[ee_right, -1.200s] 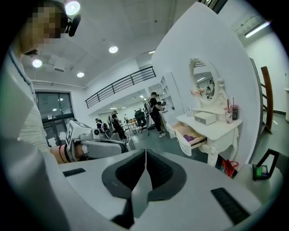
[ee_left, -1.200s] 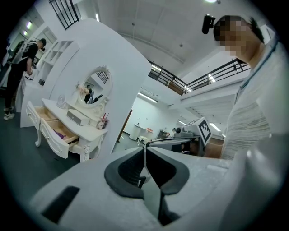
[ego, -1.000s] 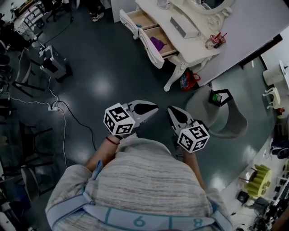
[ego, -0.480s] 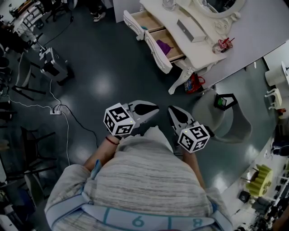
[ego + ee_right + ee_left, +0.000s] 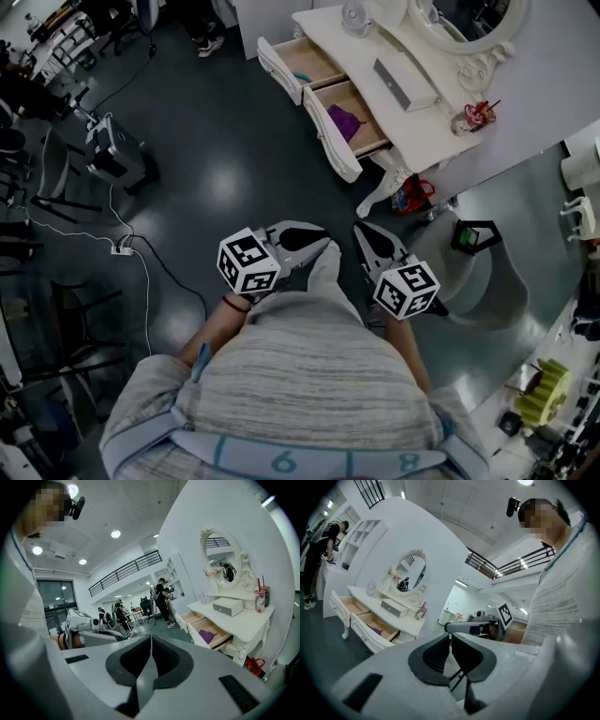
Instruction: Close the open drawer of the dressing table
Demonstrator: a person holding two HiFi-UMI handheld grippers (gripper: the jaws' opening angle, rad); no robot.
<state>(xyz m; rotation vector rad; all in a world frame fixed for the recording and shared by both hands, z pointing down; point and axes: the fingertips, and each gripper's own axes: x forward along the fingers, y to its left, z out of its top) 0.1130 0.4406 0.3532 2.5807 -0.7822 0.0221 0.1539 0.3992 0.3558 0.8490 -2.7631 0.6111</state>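
Note:
The white dressing table [image 5: 422, 103] stands at the top of the head view. Two of its drawers are pulled out: the far one [image 5: 298, 64] and the nearer one [image 5: 349, 127], which holds a purple item [image 5: 345, 120]. Both grippers hang in front of my chest, well short of the table. My left gripper [image 5: 326, 246] is shut and holds nothing, and the same goes for my right gripper [image 5: 359, 229]. In the left gripper view the open drawers [image 5: 370, 625] lie at the lower left, beyond the shut left gripper [image 5: 451, 637]. The right gripper view has them [image 5: 211, 634] at the right, beyond the shut right gripper [image 5: 151, 638].
A red bag [image 5: 414, 197] sits by the table leg. A grey round stool [image 5: 487, 272] with a black frame [image 5: 473, 234] is at the right. A cable and power strip [image 5: 122, 247] and an equipment case [image 5: 117, 150] lie left. On the tabletop are a small box [image 5: 405, 82] and a cup [image 5: 478, 117].
The dressing table has slid lower and nearer in the head view as I walk toward it. Both grippers stay shut in front of my chest and are carried forward.

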